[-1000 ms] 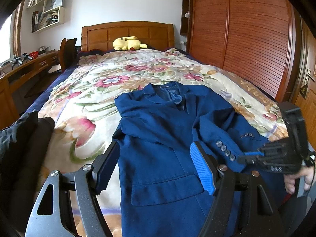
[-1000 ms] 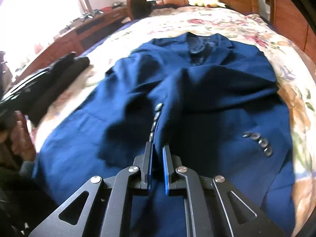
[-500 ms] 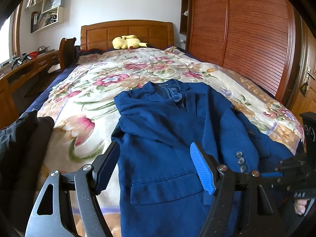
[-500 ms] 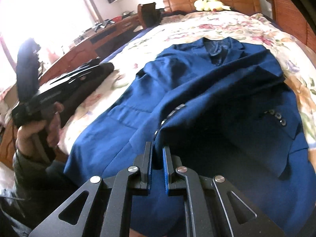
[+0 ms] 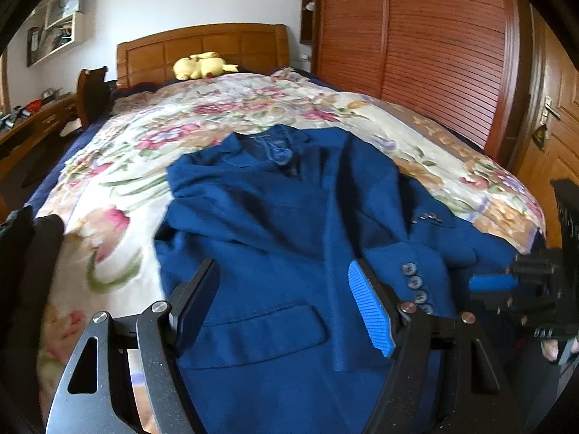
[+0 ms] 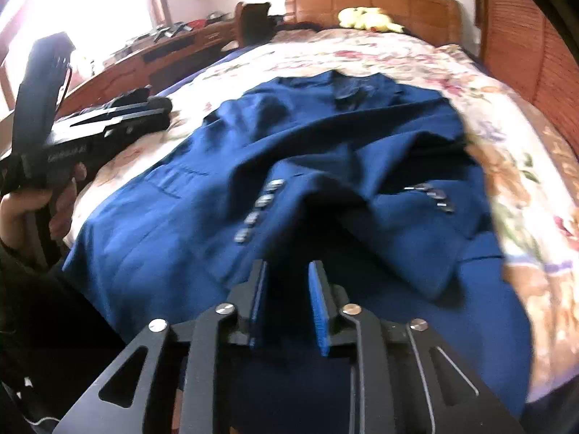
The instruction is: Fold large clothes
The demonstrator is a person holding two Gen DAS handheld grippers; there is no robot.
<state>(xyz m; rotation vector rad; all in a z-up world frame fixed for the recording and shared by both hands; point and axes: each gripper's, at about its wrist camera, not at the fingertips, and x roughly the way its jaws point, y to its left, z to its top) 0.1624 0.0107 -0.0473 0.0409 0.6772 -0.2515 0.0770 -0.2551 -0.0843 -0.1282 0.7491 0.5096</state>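
A navy blue suit jacket [image 5: 275, 238] lies front up on the flowered bedspread [image 5: 202, 119], collar toward the headboard. One buttoned sleeve cuff [image 6: 289, 202] lies across the lower front. My left gripper [image 5: 286, 303] is open and empty, hovering over the jacket's hem near the flap pocket [image 5: 267, 329]. My right gripper [image 6: 287, 282] is partly open just behind the cuff, and nothing is between its pads. It also shows at the right edge of the left wrist view [image 5: 492, 284]. The jacket [image 6: 325, 152] fills the right wrist view.
A black garment [image 5: 25, 278] lies at the bed's left edge. A yellow plush toy [image 5: 201, 65] sits by the wooden headboard [image 5: 202, 47]. A desk [image 6: 170, 50] and chair stand to the left, a slatted wooden wardrobe [image 5: 434, 43] to the right.
My right gripper carried the sleeve cuff toward the foot of the bed, then opened and let it go onto the jacket front. The left gripper stayed open, shifting slightly right.
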